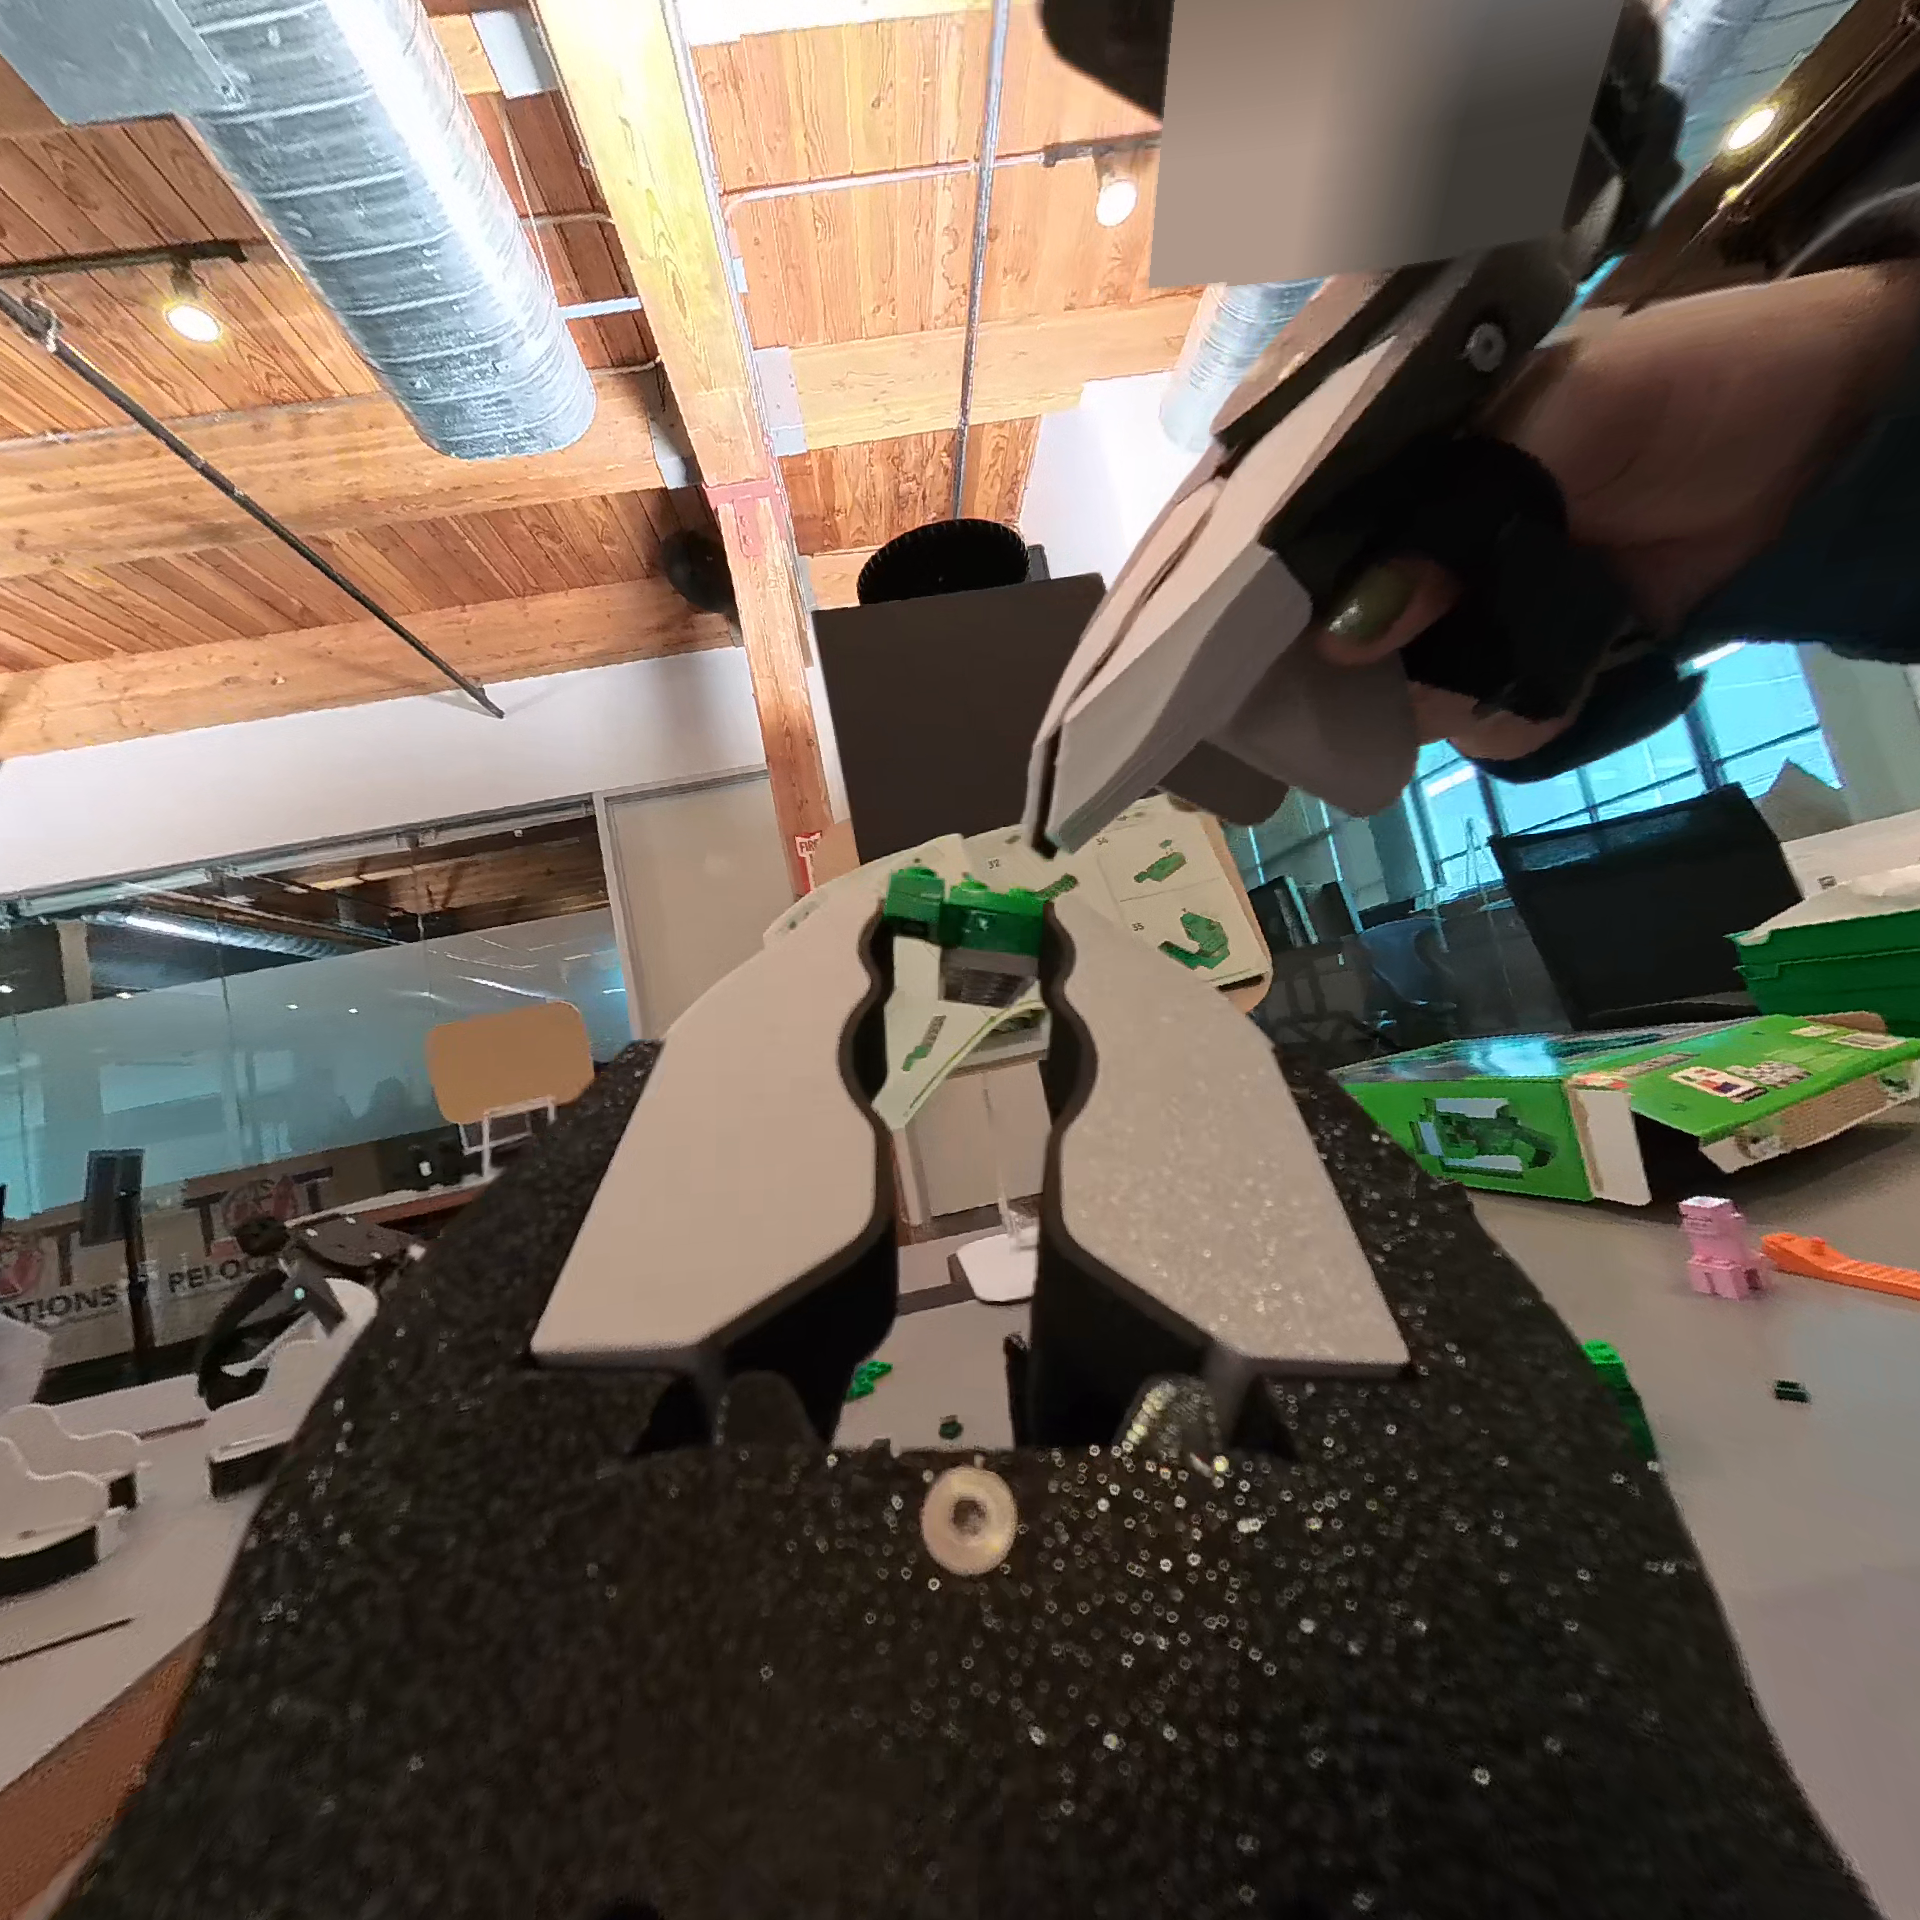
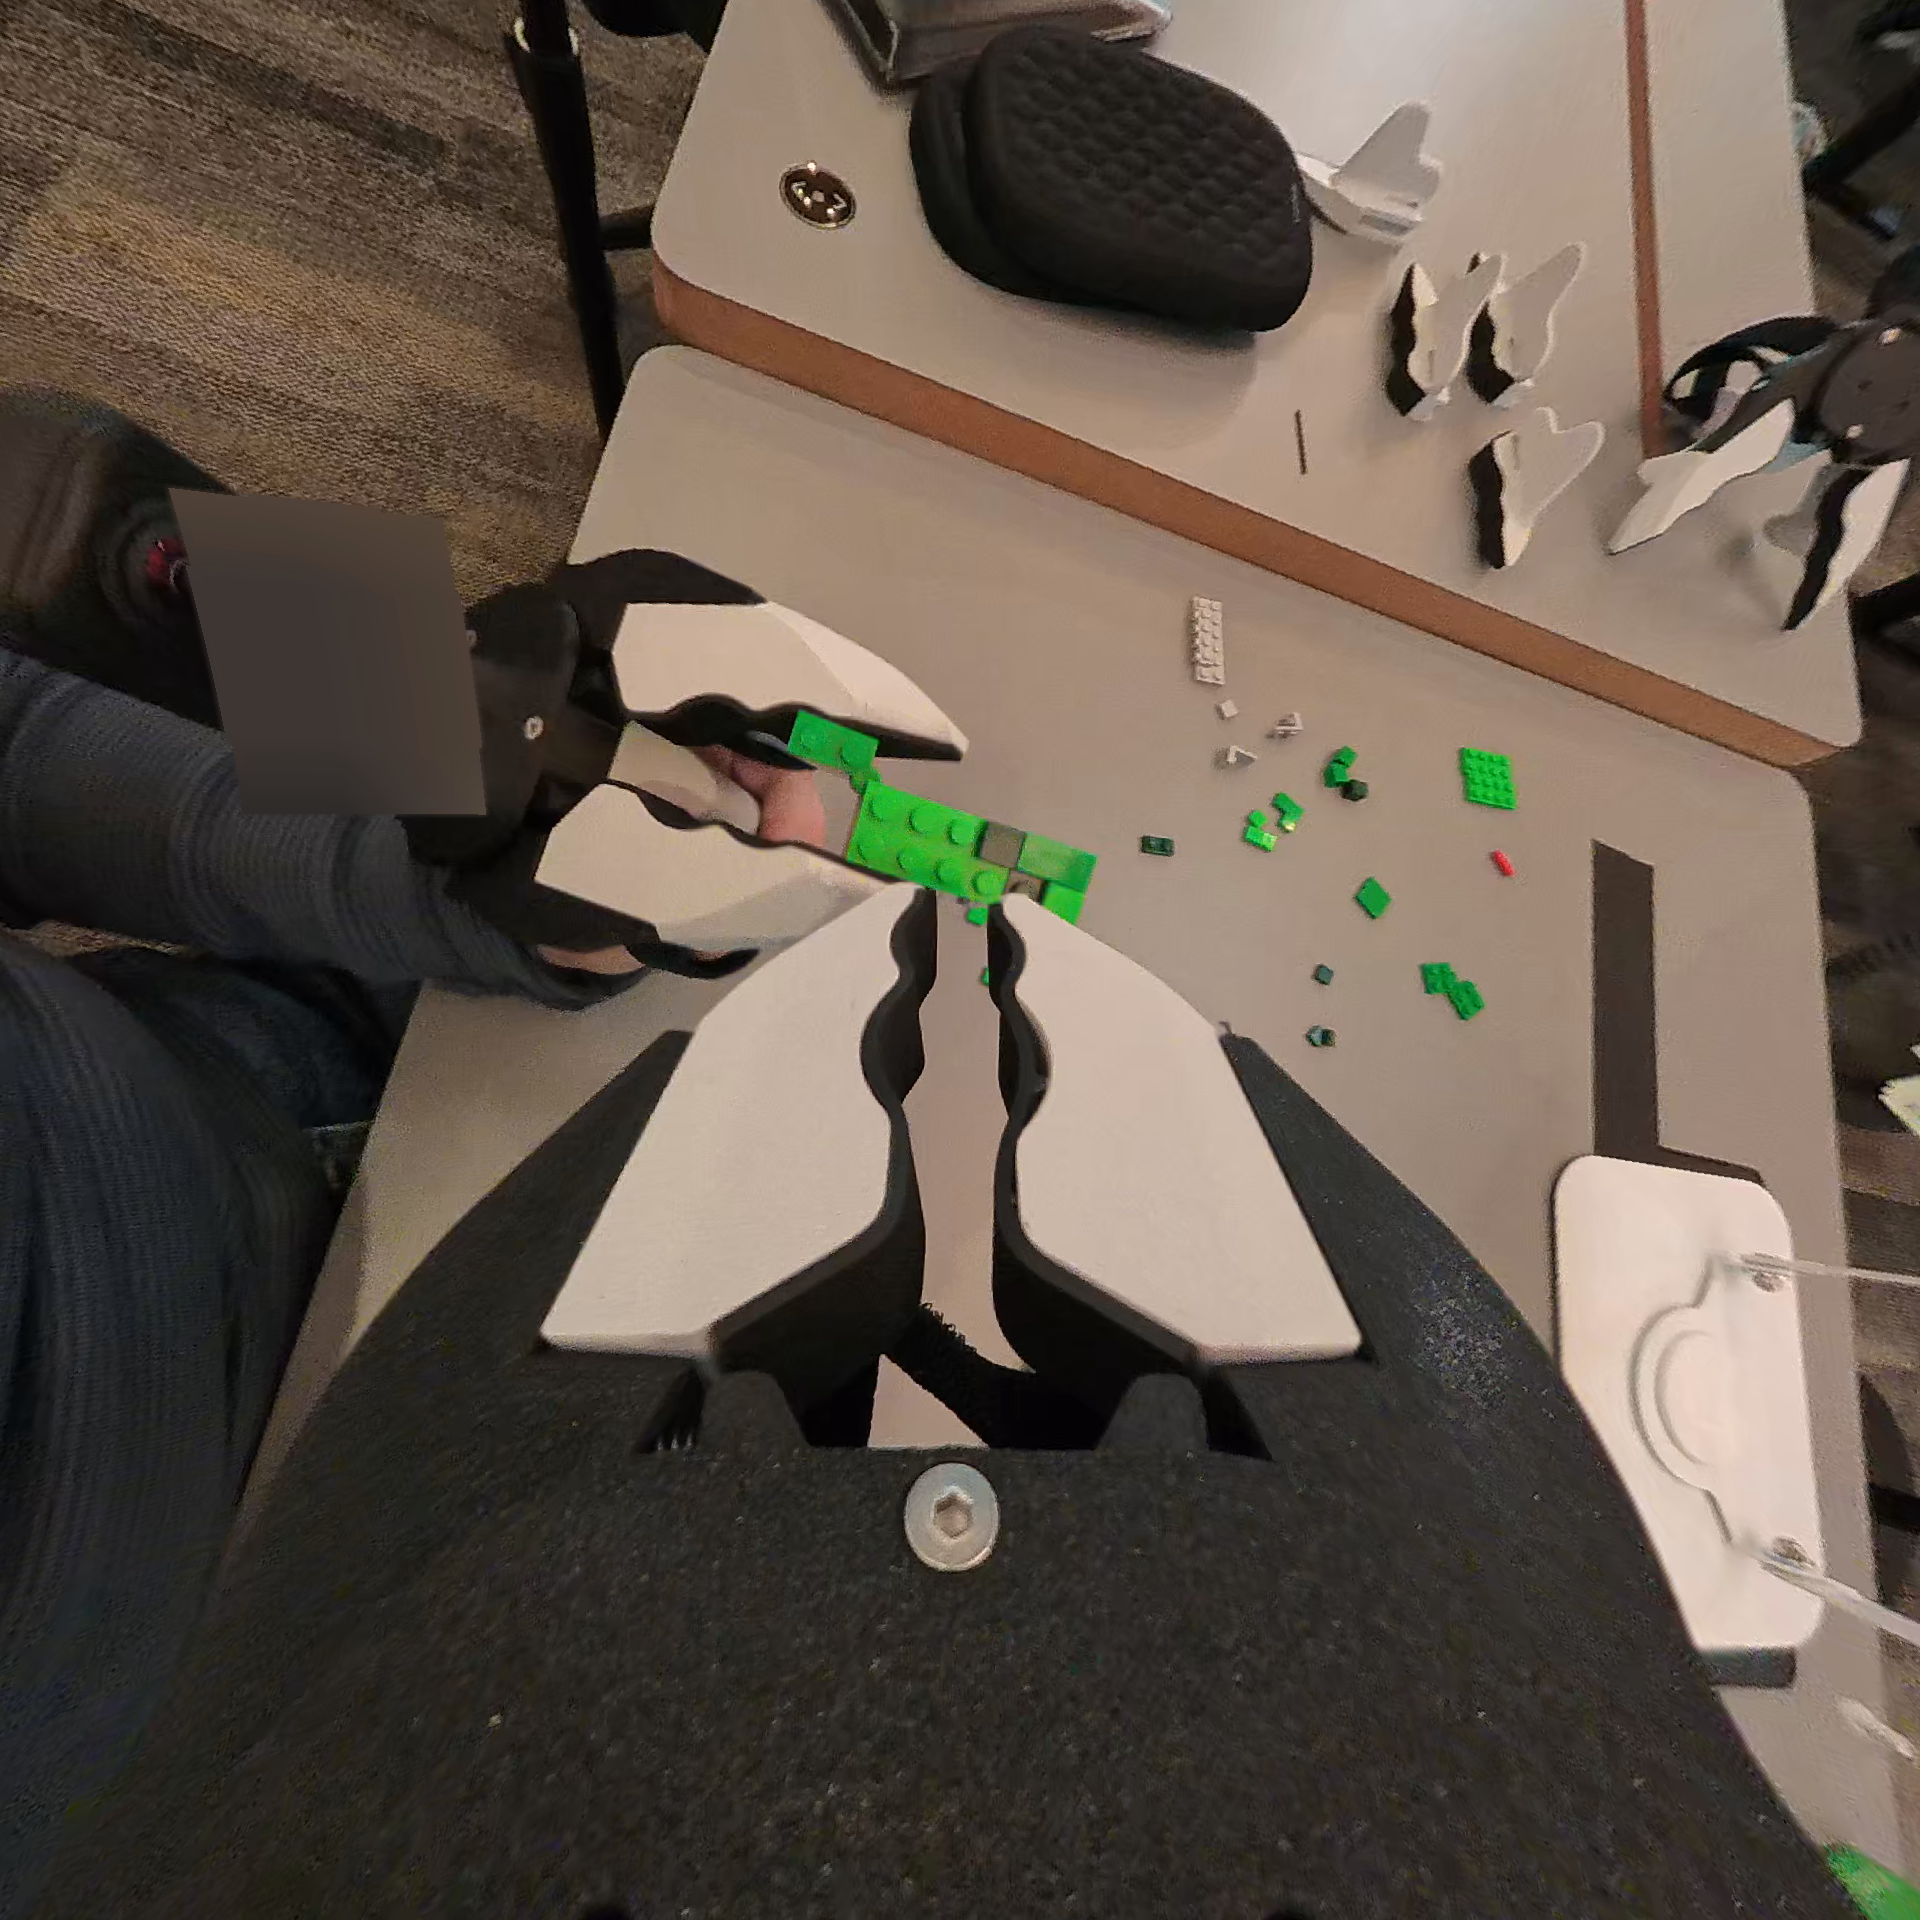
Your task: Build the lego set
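- Grey counter [image 2: 935, 582] below, scattered with loose green pieces [image 2: 1273, 821] and a grey plate [image 2: 1206, 640].
- My left tongs [image 2: 894, 805] grip the green lego assembly [image 2: 966, 842], lifted above the counter.
- My right tongs [image 2: 961, 912] sit narrow just above it; whether they pinch a small piece, I cannot tell.
- Risk: pressing off-centre could twist the assembly out of its edge grip.
- Instruction booklet [image 1: 1174, 904], green box [image 1: 1621, 1101], pink figure [image 1: 1720, 1252] and orange separator [image 1: 1844, 1268] lie aside, clear of the work.
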The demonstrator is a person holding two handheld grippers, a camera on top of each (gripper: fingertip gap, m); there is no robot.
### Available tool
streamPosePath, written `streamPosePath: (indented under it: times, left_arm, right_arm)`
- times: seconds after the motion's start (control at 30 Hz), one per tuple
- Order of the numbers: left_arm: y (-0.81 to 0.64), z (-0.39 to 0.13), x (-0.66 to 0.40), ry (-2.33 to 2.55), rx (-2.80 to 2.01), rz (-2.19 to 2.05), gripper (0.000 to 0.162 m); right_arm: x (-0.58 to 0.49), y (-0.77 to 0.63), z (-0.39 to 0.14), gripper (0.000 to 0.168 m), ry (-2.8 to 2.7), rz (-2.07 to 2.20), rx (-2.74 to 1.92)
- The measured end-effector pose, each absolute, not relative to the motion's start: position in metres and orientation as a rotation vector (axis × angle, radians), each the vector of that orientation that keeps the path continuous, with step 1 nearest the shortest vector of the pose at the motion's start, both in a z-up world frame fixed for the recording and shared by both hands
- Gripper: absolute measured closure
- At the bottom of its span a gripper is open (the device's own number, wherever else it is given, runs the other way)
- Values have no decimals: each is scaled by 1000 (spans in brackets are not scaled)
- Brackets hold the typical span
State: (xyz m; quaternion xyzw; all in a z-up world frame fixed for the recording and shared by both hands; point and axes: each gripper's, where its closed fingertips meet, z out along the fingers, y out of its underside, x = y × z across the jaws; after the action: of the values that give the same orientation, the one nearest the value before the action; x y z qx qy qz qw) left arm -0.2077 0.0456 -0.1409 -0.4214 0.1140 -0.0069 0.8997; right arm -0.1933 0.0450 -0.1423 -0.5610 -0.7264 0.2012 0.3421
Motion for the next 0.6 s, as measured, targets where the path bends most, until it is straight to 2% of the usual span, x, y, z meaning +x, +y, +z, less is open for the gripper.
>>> streamPosePath:
  times: [0.2,0.3,0.6]
  left_arm:
    - [53,-146,-225,183,-915,-86,136]
    - [52,-145,-239,177,-920,-49,136]
    - [48,-144,-289,223,-977,-105,136]
  right_arm:
    - [-175,61,-131,160,-1817,480,-1388]
    - [-164,67,-143,161,-1836,468,-1351]
    - [-155,60,-251,160,-2049,505,-1405]
